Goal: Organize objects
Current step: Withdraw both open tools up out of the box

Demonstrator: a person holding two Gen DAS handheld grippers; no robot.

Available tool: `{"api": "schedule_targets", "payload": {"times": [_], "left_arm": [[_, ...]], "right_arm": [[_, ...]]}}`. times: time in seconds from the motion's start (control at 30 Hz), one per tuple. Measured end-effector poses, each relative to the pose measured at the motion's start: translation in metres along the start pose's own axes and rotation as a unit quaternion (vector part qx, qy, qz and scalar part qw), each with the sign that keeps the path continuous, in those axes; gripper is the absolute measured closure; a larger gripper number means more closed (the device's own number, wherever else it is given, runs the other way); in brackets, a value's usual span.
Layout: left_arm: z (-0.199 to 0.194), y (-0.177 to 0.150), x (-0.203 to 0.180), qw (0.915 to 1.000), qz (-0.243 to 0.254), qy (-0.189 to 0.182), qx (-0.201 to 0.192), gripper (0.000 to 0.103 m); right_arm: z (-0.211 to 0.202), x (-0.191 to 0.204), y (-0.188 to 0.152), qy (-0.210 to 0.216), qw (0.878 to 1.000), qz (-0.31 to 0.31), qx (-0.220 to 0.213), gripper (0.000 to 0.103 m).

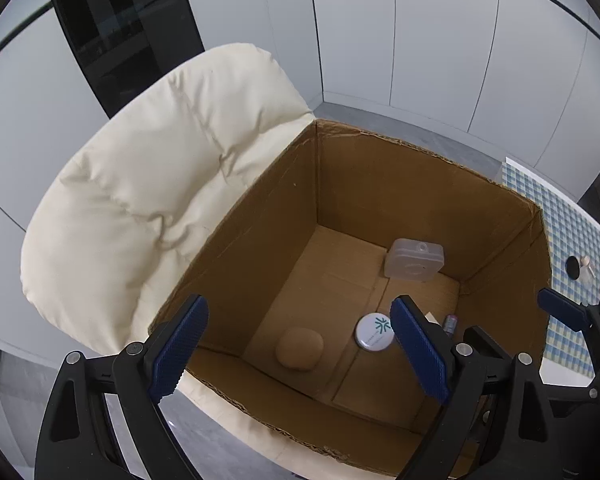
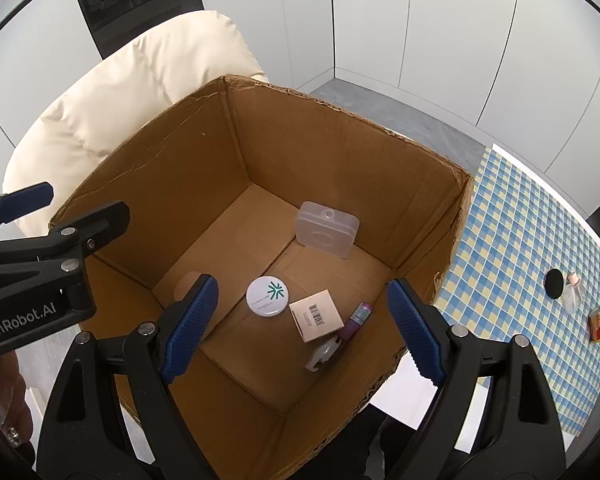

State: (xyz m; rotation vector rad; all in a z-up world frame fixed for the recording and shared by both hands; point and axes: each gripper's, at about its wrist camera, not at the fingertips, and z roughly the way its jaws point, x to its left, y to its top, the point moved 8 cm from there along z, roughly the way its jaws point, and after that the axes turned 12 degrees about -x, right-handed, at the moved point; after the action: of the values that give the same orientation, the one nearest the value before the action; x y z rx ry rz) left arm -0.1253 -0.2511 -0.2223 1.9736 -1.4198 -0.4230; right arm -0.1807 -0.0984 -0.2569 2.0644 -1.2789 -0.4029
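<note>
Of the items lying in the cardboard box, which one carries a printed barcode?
The flat beige carton, between the round white tin and the purple tube. Its white barcode label faces up; no other item shows one.

- Your left black two-finger gripper with blue ribbed pads (image 1: 300, 354) has its fingers (image 1: 180, 346) spread wide apart, with nothing between them.
- Your right black two-finger gripper with blue ribbed pads (image 2: 304, 330) is likewise spread wide, its fingers (image 2: 416, 330) gripping nothing.
- Both point downward and forward, side by side; each shows at the edge of the other's view.
- Part of your left hand (image 2: 10, 408), with decorated nails, shows at the lower left of the right wrist view.
</note>
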Motion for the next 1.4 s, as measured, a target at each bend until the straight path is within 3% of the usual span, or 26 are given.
{"api": "schedule_targets", "payload": {"times": [0.37,0.67,0.77,1.03,1.23,1.4], "left_arm": [[0.004,-0.006,0.002,0.9997,-0.014,-0.01,0.018,0.01],[-0.008,-0.007,0.006,0.9994,-0.031,-0.014,0.01,0.01],[-0.025,-0.008,0.01,0.9995,-0.033,0.002,-0.003,0.01],[-0.092,-0.02,0.009,0.9984,-0.045,-0.035,0.004,0.011],[-0.146,-0.041,0.024,0.9993,-0.033,-0.011,-0.012,0.012],[-0.183,-0.065,0.036,0.9992,-0.039,-0.011,-0.003,0.012]], "right_arm": [[-0.01,-0.004,0.001,-0.004,1.0,0.008,-0.001,0.014],[-0.039,-0.018,0.002,-0.034,0.999,0.009,0.002,0.014],[-0.056,-0.023,0.0,-0.041,0.999,0.008,0.001,0.014],[-0.111,-0.024,-0.014,-0.042,0.999,0.0,-0.002,0.014],[-0.15,-0.013,-0.025,-0.03,0.999,-0.004,-0.011,0.014],[-0.187,-0.003,-0.036,-0.014,1.0,-0.006,-0.017,0.014]]}}
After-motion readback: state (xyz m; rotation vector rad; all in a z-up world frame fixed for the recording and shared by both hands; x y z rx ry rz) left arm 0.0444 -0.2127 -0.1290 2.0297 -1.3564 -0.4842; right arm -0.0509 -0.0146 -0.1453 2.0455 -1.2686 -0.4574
